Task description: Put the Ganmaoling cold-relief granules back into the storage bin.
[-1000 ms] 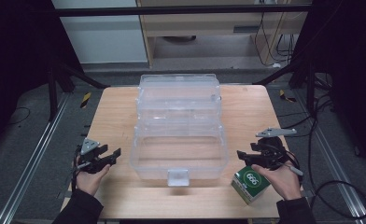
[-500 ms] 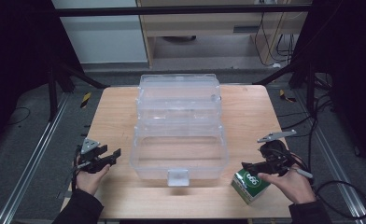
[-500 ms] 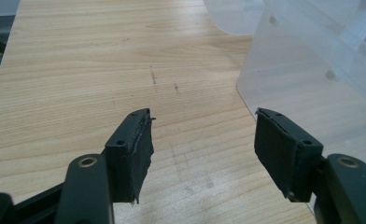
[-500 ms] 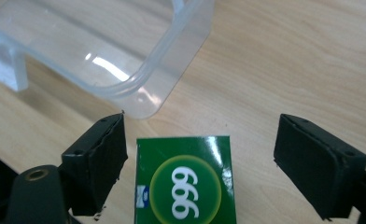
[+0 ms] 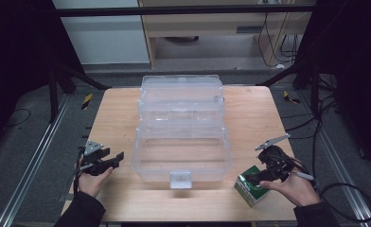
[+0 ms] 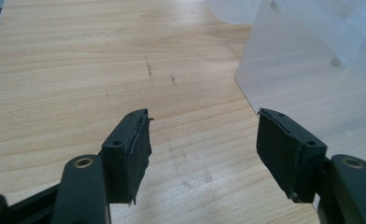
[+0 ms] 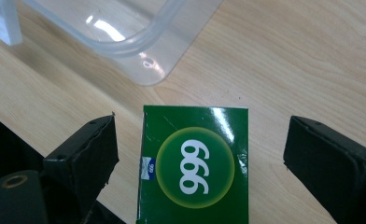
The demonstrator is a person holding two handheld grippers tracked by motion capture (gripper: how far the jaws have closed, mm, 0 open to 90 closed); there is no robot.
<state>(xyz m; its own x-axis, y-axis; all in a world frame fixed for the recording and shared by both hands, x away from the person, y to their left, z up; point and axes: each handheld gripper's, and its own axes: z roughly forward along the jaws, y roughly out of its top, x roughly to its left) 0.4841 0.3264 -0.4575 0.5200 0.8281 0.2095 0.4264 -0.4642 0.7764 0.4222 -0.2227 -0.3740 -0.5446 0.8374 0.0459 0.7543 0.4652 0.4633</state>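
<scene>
**Right jaws spread over the green box**

The right gripper (image 7: 200, 154) has just been opening; its jaws now stand apart either side of the green box (image 7: 193, 165), touching neither face, so a grasp looks imminent. The box sits between them, just before the clear plastic bin (image 5: 181, 142). The left gripper (image 6: 214, 149) is open and empty.

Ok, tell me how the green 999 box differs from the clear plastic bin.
The green cardboard box printed 999 is opaque and small; the clear plastic storage bin is see-through and far larger. The box sits near the table's front edge, between the right gripper's open jaws; the bin stands mid-table, ungripped. Both rest on the wooden table.
</scene>
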